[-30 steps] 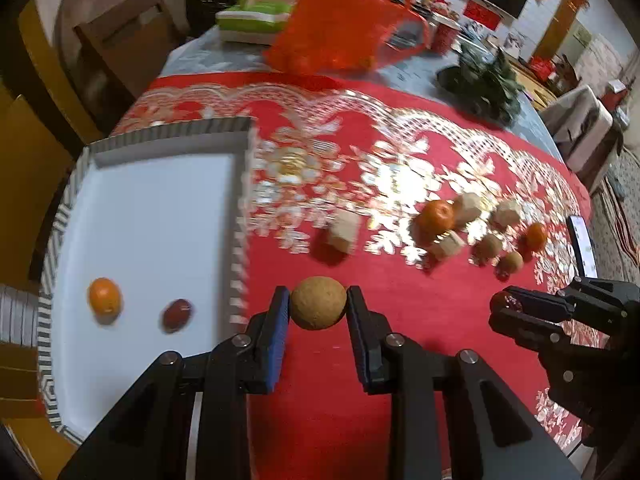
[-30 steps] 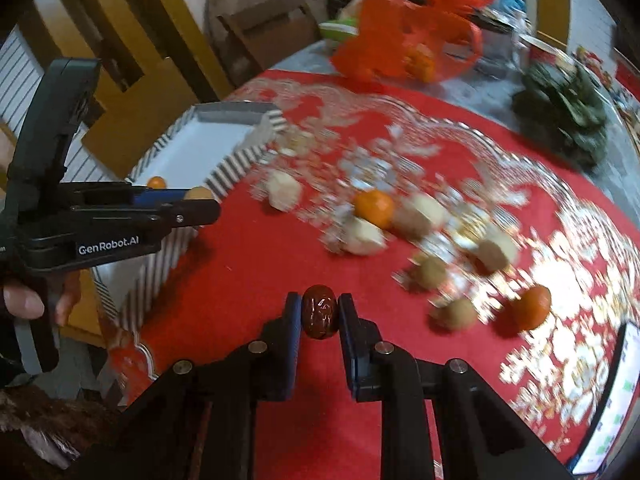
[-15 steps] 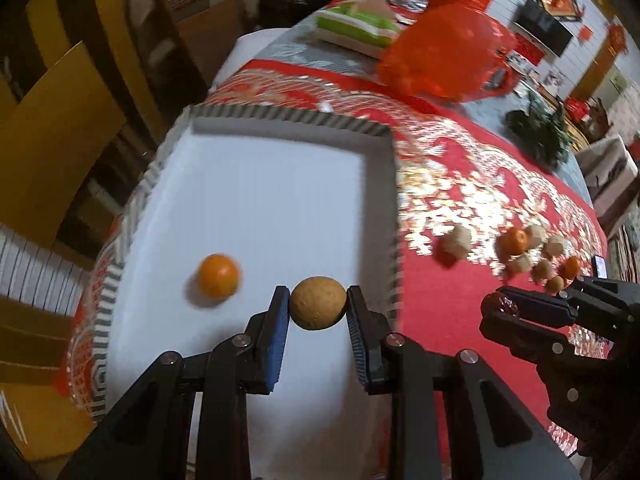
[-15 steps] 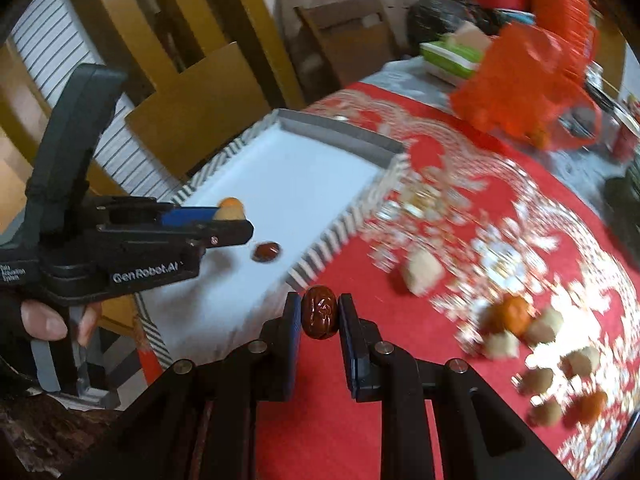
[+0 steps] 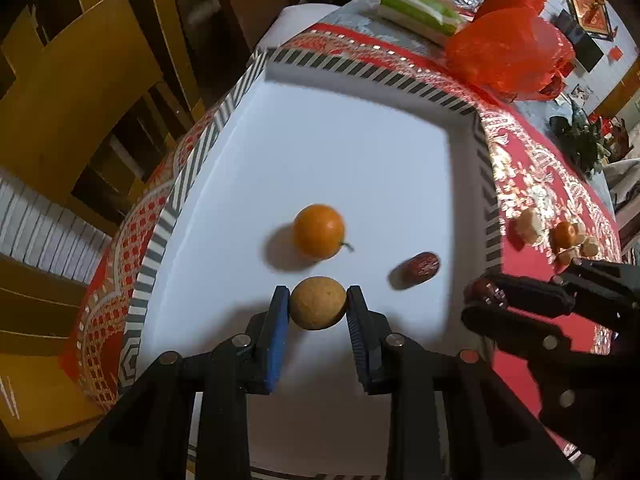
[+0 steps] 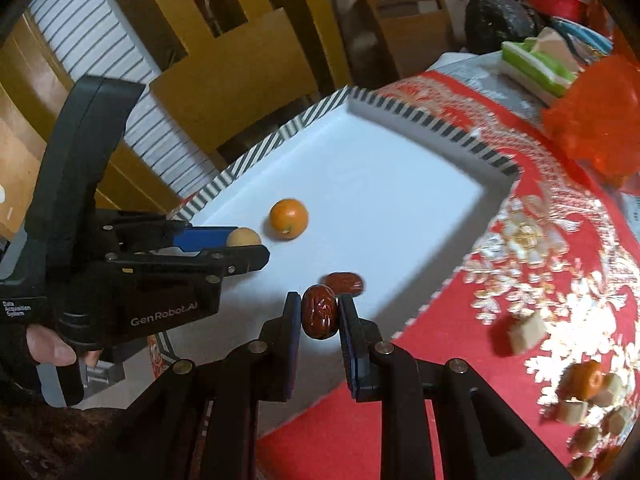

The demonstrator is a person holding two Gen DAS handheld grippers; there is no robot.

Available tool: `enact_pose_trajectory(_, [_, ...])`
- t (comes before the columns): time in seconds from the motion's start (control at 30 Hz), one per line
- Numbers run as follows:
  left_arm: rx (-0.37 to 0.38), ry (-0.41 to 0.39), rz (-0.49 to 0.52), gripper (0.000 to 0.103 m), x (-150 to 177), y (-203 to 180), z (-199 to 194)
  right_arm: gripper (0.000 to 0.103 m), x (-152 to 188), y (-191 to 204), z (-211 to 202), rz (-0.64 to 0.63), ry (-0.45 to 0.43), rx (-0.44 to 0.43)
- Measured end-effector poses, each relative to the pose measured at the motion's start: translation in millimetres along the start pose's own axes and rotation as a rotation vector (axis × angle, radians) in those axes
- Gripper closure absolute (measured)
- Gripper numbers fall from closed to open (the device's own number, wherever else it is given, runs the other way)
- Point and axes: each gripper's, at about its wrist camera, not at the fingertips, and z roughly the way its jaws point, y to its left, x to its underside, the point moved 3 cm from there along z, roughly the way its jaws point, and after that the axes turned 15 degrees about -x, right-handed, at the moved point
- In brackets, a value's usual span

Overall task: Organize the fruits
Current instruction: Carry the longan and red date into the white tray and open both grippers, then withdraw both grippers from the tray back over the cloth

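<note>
The white tray point(image 5: 352, 152) with its striped rim sits at the corner of the red tablecloth point(image 6: 540, 248), collecting sorted fruit: an orange point(image 5: 319, 231) mid-tray and a red date point(image 5: 420, 266) toward its right edge. The left gripper point(image 5: 318, 308) pinches a tan round fruit point(image 5: 318, 308) over the tray's near side, seemingly for release. The right gripper point(image 6: 319, 312) clamps another date point(image 6: 319, 311) above the near right edge. Remaining fruit point(image 6: 580, 380) on the cloth is blurred.

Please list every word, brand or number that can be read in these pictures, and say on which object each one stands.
"GenRobot.AI": on the side of the left gripper, right wrist view.
"Data Acquisition System": small white print on the same gripper's body, lower left.
Red wall hanging and green-and-white pack: any print is too blurred to read.
</note>
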Motion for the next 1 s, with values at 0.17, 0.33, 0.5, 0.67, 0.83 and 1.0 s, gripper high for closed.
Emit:
enact_pose_trajectory(0.17, [0.001, 0.021, -0.004, 0.075, 2.9, 4.7, 12.0, 0.082, 3.8, -1.5, 21.9, 0.01, 0.036, -0.009])
enact_pose_trajectory(0.33, [0.005, 0.028, -0.006, 0.075, 3.6, 5.1, 18.8, 0.082, 8.4, -4.6, 35.6, 0.027, 0.054, -0.007])
enact_pose_trajectory(0.5, [0.005, 0.033, -0.01, 0.075, 3.1, 6.7, 22.7, 0.082, 8.2, -5.5, 38.5, 0.032, 0.053, 0.001])
enact_pose_trajectory(0.67, [0.0, 0.035, -0.01, 0.075, 3.2, 6.6, 24.0, 0.082, 8.3, -5.2, 40.8, 0.031, 0.055, 0.007])
enact_pose_trajectory(0.83, [-0.006, 0.035, -0.012, 0.074, 3.4, 6.6, 23.4, 0.081, 8.5, -4.2, 40.0, 0.028, 0.053, 0.014])
enact_pose_trajectory(1.0, [-0.015, 0.01, -0.023, 0.05, 1.7, 7.7, 15.7, 0.06, 7.0, -2.2, 29.5, 0.026, 0.02, -0.005])
